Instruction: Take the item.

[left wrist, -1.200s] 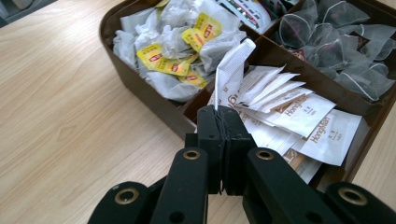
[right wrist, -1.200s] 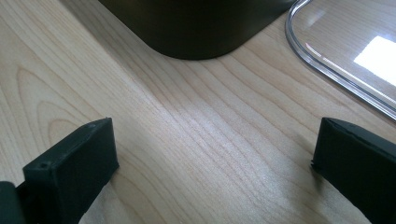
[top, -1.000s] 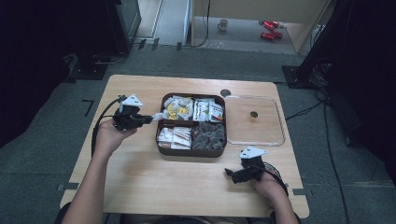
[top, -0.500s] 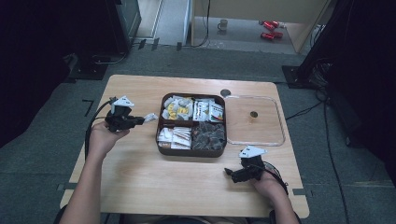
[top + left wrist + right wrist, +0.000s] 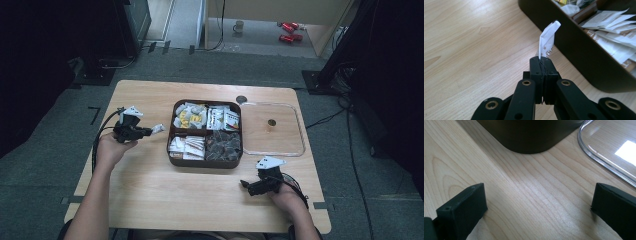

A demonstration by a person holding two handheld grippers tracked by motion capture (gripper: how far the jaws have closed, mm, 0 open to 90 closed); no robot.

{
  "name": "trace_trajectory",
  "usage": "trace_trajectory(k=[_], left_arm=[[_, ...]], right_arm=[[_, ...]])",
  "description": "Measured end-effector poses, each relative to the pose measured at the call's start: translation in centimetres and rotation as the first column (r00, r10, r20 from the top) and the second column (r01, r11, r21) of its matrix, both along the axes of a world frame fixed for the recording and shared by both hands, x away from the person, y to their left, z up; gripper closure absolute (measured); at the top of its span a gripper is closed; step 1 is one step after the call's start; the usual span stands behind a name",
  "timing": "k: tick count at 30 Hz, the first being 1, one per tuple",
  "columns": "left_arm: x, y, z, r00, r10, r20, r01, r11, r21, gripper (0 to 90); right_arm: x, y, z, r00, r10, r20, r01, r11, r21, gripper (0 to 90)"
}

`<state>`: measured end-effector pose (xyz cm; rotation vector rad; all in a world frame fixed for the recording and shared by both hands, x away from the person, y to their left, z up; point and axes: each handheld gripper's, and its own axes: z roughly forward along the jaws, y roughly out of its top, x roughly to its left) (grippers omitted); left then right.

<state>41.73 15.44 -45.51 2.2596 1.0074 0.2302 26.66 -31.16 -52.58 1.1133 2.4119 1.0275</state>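
A dark brown four-compartment box [image 5: 173, 148] sits mid-table, holding sachets and packets. My left gripper [image 5: 148, 131] hovers just left of the box, shut on a small white sachet [image 5: 157, 129]. In the left gripper view the sachet [image 5: 547, 40] sticks up from between the closed jaws, near the box wall [image 5: 584, 55]. My right gripper [image 5: 245, 185] rests low on the table at the front right, open with nothing between its jaws. In the right gripper view the box's rounded corner [image 5: 529, 135] lies ahead.
A clear plastic lid [image 5: 272, 129] lies flat to the right of the box; its rim [image 5: 604, 160] shows in the right gripper view. Bare wood [image 5: 165, 195] spreads along the table's front. A dark round hole [image 5: 241, 99] sits near the far edge.
My left gripper has drawn back leftward from the box with the sachet held. The right gripper has stayed where it was.
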Motion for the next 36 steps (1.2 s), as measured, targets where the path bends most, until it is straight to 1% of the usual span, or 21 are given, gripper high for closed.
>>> trace_trajectory(k=[5,11,16,18,23,26,28,30,32,36], left_arm=[[0.5,-0.1,-1.0,0.9997,0.010,-0.024,-0.009,0.9997,0.023,89.4],[1.0,-0.5,-2.0,0.9995,0.004,-0.033,-0.002,0.9984,0.056,89.3],[1.3,-0.9,-2.4,0.9995,0.004,-0.032,-0.002,0.9988,0.050,89.4],[1.3,-1.1,-2.6,0.9995,-0.004,-0.030,0.005,0.9983,0.058,89.3],[1.6,-1.7,-3.2,0.9989,-0.013,-0.045,0.016,0.9967,0.080,89.1],[1.7,-1.8,-3.4,0.9990,-0.010,-0.044,0.013,0.9970,0.076,88.6],[1.9,-1.6,-3.5,0.9985,-0.002,-0.054,0.005,0.9986,0.053,87.5],[1.9,-1.4,-3.5,0.9982,0.002,-0.061,0.001,0.9992,0.040,86.9],[1.9,-1.4,-3.5,0.9983,0.005,-0.058,-0.003,0.9993,0.038,86.0],[1.8,-1.2,-3.3,0.9980,0.010,-0.063,-0.008,0.9996,0.028,80.2]], right_arm=[[0.0,0.0,0.0,1.0000,0.000,0.000,0.000,1.0000,0.000,0.0],[0.0,0.0,0.0,1.0000,0.000,0.000,0.000,1.0000,0.000,0.0],[0.0,0.0,0.0,1.0000,-0.002,0.001,0.002,1.0000,-0.001,0.0],[-0.1,0.0,0.0,1.0000,-0.002,0.001,0.002,1.0000,-0.001,0.0],[-0.2,0.0,0.0,1.0000,-0.005,0.001,0.005,1.0000,-0.002,0.0],[-0.2,0.0,0.0,1.0000,-0.007,0.001,0.007,1.0000,-0.001,0.0],[-0.2,0.0,0.0,1.0000,-0.007,0.001,0.007,1.0000,-0.001,0.0],[-0.2,0.0,0.0,1.0000,-0.008,0.000,0.008,1.0000,0.000,0.0],[-0.3,0.0,0.0,1.0000,-0.008,0.000,0.008,1.0000,0.000,0.0],[-0.3,0.0,0.0,1.0000,-0.008,0.001,0.008,1.0000,0.000,0.0]])
